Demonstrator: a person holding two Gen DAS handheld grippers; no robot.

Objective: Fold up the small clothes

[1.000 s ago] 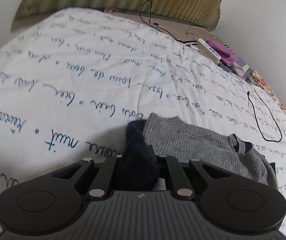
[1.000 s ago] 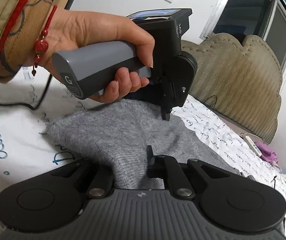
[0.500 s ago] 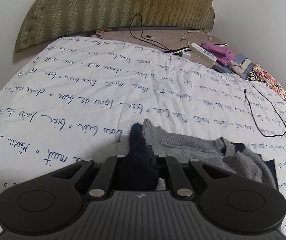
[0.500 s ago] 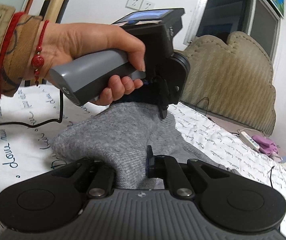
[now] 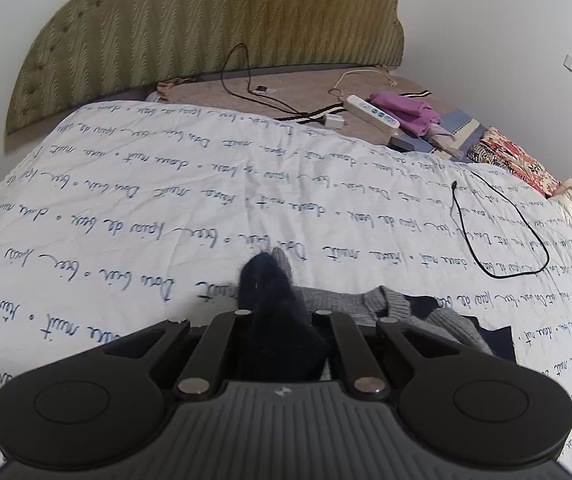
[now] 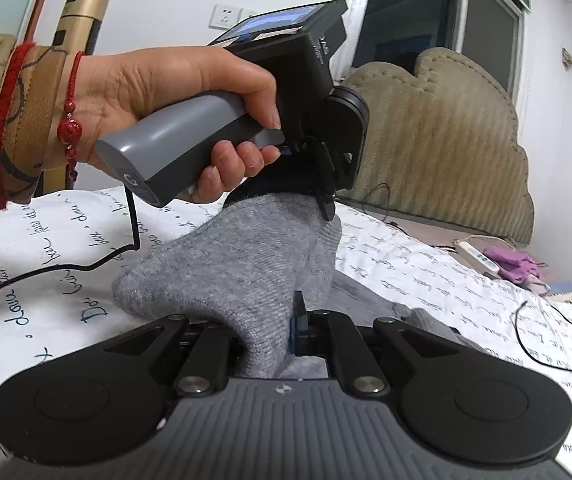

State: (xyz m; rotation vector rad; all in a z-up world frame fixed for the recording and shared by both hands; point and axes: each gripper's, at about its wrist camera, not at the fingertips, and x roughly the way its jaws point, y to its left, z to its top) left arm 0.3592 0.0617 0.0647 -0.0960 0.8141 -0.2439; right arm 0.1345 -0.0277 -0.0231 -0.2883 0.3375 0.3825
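A small grey knit sweater (image 6: 245,264) with a dark navy lining (image 5: 273,320) is lifted at one edge into a peak, the rest trailing toward 4 o'clock on the bed (image 5: 165,184).

Both grippers are clamped tight. The left gripper (image 6: 326,196) tilts down, with a bare hand (image 6: 173,108) wrapped around its handle. The right gripper (image 6: 281,336) sits flatter.

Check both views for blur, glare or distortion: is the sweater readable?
Left wrist view: sharp, fisheye bends the headboard; the dark bunched part of the sweater loses detail. Right wrist view: the sweater's grey knit is crisp, the left hand evenly lit, no glare, corners vignetted.
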